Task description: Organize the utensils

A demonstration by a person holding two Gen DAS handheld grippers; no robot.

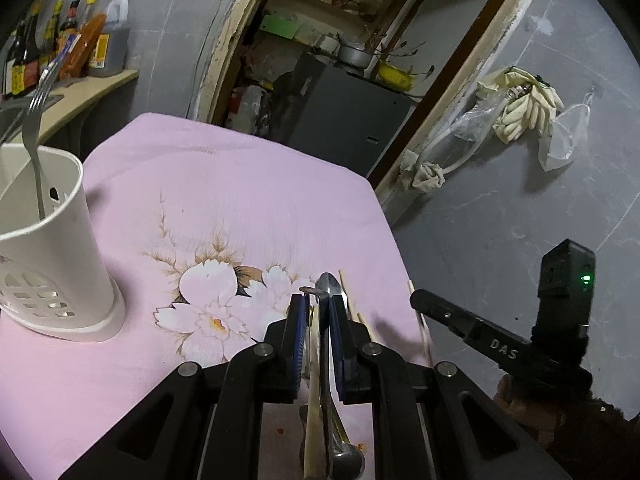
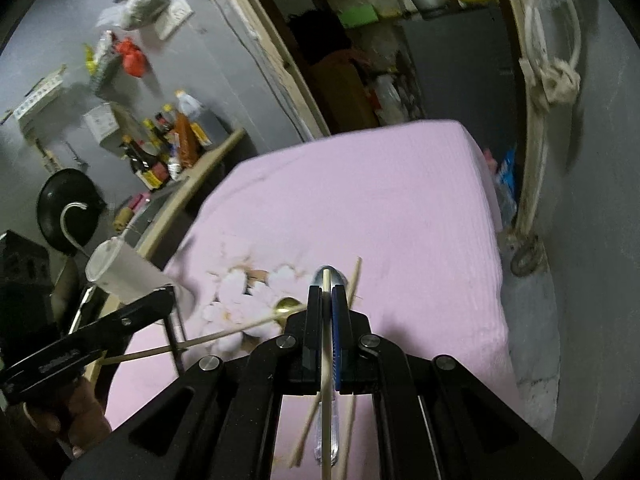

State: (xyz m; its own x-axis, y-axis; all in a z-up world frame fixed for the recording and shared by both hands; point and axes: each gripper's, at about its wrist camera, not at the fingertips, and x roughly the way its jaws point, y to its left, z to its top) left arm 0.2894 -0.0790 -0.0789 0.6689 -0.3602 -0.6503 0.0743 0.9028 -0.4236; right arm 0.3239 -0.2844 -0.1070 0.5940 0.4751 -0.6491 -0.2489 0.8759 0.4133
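My left gripper (image 1: 318, 304) is shut on a metal spoon (image 1: 327, 282) and a pale chopstick (image 1: 314, 400), both running lengthwise through the jaws above the pink cloth. A white utensil holder (image 1: 76, 248) stands on the left with a fork (image 1: 34, 128) upright in it. My right gripper (image 2: 327, 290) is shut on a chopstick (image 2: 327, 360). A rounded metal end (image 2: 329, 274) shows just past its tips; whether it is gripped I cannot tell. Loose chopsticks (image 2: 354, 280) lie beside it. Each gripper shows in the other's view: right gripper (image 1: 418, 300), left gripper (image 2: 168, 294).
The table under the pink flowered cloth (image 1: 240, 184) ends close on the right (image 1: 400, 248), with grey floor beyond. Sauce bottles (image 1: 72, 40) crowd a counter at the back left. A doorway (image 1: 320, 60) opens onto a cluttered store room. A black wok (image 2: 68, 208) hangs on the left.
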